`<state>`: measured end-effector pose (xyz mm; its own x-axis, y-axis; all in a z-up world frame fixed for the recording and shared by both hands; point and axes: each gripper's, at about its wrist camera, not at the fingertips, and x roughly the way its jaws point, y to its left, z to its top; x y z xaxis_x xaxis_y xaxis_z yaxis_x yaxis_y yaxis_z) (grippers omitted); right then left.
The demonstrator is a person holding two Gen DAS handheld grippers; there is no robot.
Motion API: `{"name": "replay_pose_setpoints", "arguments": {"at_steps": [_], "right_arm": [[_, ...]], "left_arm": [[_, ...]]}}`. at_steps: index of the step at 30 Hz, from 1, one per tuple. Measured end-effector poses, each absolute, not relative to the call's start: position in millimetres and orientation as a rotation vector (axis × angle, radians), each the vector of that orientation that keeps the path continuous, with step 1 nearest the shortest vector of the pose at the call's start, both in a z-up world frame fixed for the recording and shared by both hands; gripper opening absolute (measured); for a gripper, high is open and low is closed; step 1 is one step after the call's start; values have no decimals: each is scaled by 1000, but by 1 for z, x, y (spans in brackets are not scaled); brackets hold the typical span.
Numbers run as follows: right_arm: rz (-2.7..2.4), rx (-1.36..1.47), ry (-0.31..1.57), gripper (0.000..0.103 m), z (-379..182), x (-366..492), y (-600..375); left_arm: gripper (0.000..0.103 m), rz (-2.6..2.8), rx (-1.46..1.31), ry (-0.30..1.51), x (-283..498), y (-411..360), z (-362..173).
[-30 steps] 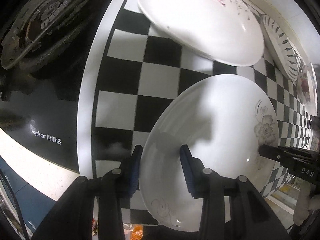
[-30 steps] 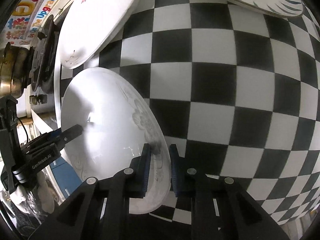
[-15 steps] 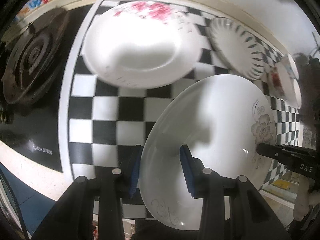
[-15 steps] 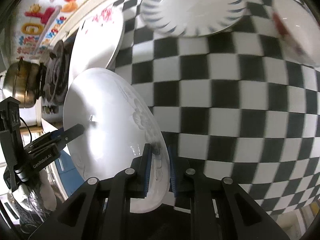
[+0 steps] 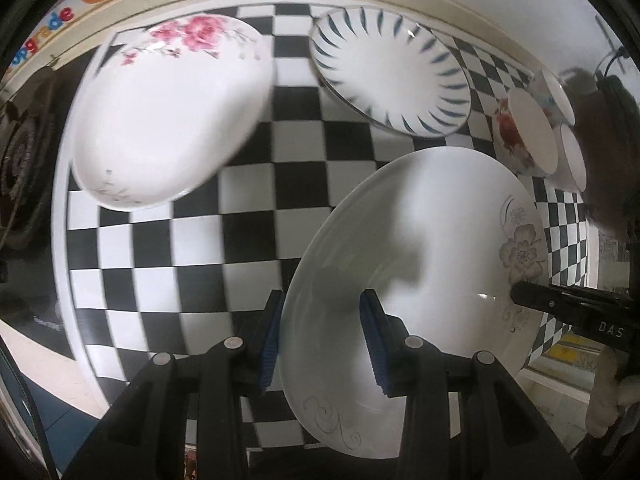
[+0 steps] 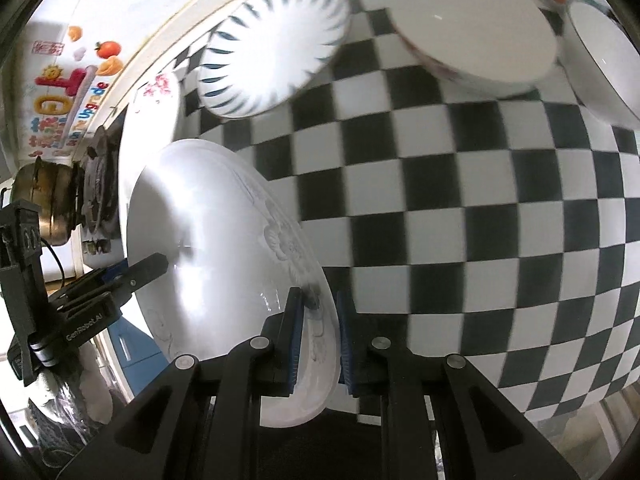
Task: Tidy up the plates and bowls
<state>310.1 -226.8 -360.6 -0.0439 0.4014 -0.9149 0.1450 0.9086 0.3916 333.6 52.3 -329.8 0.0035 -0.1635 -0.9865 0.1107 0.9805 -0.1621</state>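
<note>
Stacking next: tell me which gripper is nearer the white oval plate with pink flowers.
Left. The left gripper clamps the rim of the grey-flowered plate facing the pink-flowered plate; the right gripper clamps the opposite rim.

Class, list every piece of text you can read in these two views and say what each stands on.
"DAS": on the right gripper body.
"GenRobot.AI": on the left gripper body.
"Upgrade": on the wall poster; its large characters are too blurred.
Cooktop brand mark: too blurred.

White grey-flowered plate (image 5: 420, 240); pink-flowered plate (image 5: 168, 120); black-white checkered cloth (image 5: 248, 232).
</note>
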Motion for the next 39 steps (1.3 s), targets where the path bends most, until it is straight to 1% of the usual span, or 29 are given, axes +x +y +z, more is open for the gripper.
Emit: {"name": "replay_pose_setpoints", "arguments": {"at_steps": [8,14,23,26,30,32,35,37,38,39], "right_arm": [[189,420,1663,19,-395,305,-254],[185,399,1679,18,-409,304,-265],[204,379,1685,17,-414,308,-254],[208,379,1697,18,-419,307,-250],[219,393,1700,18,-412,306,-259],[216,399,1682,18,-399,304,-264],[247,389,1634,19,-368,304,-263],[290,380,1594,31,-346,308,-257],[313,359,1561,44,-330,312,-251],[333,343,1529,54,-318,317,-244]], "left_arm": [[35,-202,-49,1616,333,34,-366],[35,-176,-40,1651,333,29,-387],[35,-135,-30,1639,340,17,-392],[35,-111,-46,1628,336,21,-386],[35,-52,-97,1582,330,30,-362],[35,-26,-134,1542,326,39,-341],[36,31,-181,1439,321,56,-297],[36,75,-225,1383,321,75,-275],[36,101,-257,1357,322,88,-265],[37,114,-282,1341,320,96,-261]]}}
